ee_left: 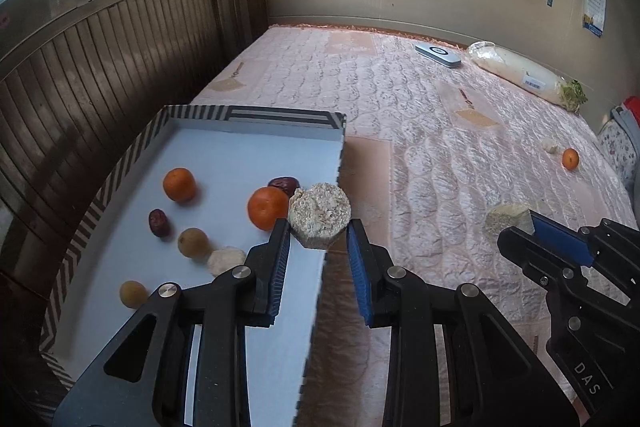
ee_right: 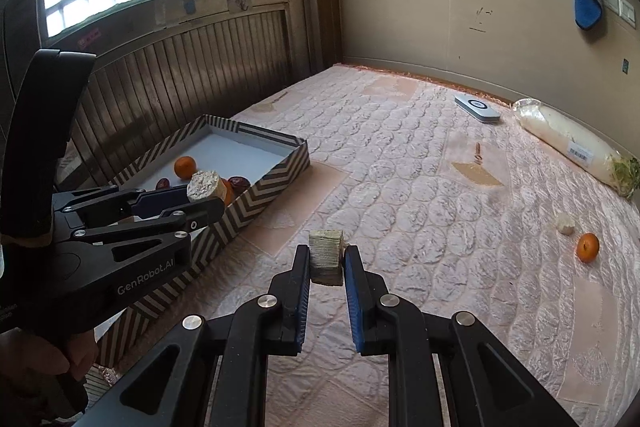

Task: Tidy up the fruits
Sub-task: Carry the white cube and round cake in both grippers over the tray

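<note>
Pinching crumbly beige grain cakes, left gripper [ee_left: 319, 241] a round cake [ee_left: 319, 214], right gripper [ee_right: 327, 263] a cake on edge [ee_right: 327, 257]

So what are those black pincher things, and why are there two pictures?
They are claws, held by a person, one in each hand. Each has a small camera looking along its fingers, so you get one picture per claw. The left claw holds a round crumbly cake over the edge of a striped tray. In the tray lie oranges, dark red dates and small brown fruits. The right claw holds another crumbly cake above the pink bed cover. Farther off, one more orange and a pale lump wait on the bed.
</note>
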Motion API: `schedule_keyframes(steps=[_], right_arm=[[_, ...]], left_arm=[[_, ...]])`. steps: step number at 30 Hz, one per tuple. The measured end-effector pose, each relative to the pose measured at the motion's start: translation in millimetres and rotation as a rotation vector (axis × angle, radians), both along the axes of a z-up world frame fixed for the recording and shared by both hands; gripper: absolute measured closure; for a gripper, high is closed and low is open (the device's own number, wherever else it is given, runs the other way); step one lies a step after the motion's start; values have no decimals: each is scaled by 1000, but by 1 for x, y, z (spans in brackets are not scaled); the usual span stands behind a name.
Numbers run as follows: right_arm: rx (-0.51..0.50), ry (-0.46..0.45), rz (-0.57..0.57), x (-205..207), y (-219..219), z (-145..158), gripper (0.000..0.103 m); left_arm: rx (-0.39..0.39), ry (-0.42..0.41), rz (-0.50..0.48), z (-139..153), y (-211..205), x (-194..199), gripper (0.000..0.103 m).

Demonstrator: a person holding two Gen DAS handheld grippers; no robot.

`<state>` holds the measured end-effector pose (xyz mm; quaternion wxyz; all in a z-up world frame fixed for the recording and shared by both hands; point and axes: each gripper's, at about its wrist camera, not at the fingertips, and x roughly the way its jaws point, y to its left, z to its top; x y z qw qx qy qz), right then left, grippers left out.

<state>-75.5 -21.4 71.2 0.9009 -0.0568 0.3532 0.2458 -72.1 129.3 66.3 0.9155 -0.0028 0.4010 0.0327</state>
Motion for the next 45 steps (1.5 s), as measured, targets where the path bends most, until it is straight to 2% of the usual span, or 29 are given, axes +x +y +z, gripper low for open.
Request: schedule_keyframes(steps=[23,37,45], right_arm=[[-49,-8,237,-20,114,2,87],[-56,50,348,-29,156,-19,87],[-61,96,397,-29,170,-35,87]], left_arm=[[-2,4,185,-4,99,-22,75],[-36,31,235,-14,128,-23,75],[-49,41,235,-19,130,-21,75]])
